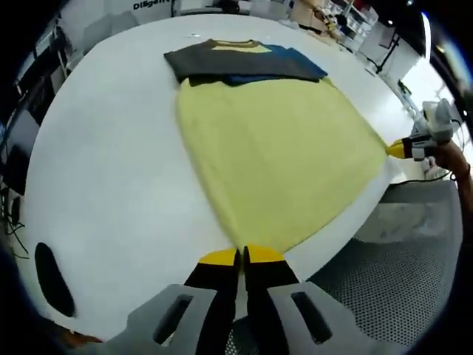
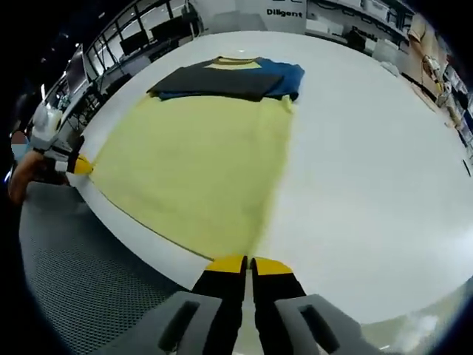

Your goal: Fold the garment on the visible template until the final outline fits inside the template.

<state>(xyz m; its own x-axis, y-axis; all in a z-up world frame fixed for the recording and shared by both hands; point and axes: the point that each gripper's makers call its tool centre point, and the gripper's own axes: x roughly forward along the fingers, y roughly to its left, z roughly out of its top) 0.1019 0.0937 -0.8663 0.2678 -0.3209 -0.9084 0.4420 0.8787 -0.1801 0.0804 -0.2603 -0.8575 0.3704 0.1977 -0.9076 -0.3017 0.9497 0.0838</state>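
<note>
In the left gripper view the left gripper [image 1: 242, 255] has its jaws pressed together on one near corner of the garment [image 1: 273, 140], at the edge of the white table [image 1: 111, 192]. In the right gripper view the right gripper [image 2: 247, 264] is clamped the same way on the other near corner. Each one also appears small at the side of the other's view.

To do this step well, I think both corners should be lifted together and carried away from the person at the same height, so the hem stays straight and lands parallel to the far part. The cloth should stay lightly stretched between the two grippers.

The garment lies flat on the table, pale yellow in its big near part. Its far end has dark grey and blue panels, probably sleeves already folded in, though this is too far to be sure.
</note>
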